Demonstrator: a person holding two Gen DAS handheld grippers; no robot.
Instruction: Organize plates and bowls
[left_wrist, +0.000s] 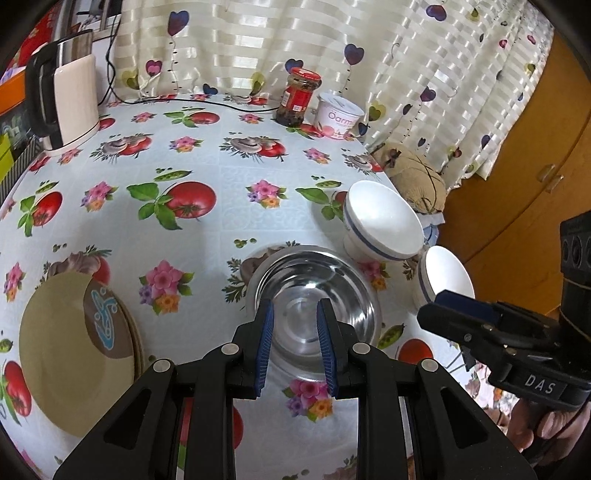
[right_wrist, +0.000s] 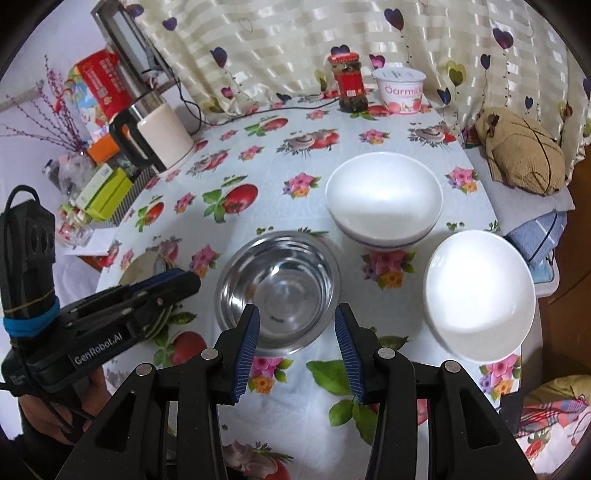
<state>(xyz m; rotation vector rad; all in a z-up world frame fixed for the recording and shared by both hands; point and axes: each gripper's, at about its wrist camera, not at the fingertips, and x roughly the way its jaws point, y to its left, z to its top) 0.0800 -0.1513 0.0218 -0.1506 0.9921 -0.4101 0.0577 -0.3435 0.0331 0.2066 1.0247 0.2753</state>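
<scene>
Though tabled, steel bowl (right_wrist: 277, 291) empty, white bowls (right_wrist: 384, 195) empty

Both claws, left claw (left_wrist: 295, 343) and right claw (right_wrist: 295, 350), tilt steeply downward, jaws parted with nothing gripped, hand-held side by side.

We see a shiny steel bowl (right_wrist: 277, 291) upright and empty at the table's middle. Just right of it sit white bowls with a blue stripe (right_wrist: 384, 201), stacked, open side up. Nearer the right edge we have a second white bowl (right_wrist: 480, 293), empty too. Far left, beige plates (left_wrist: 74, 354) lie stacked, a brown patch with blue design on top.
</scene>
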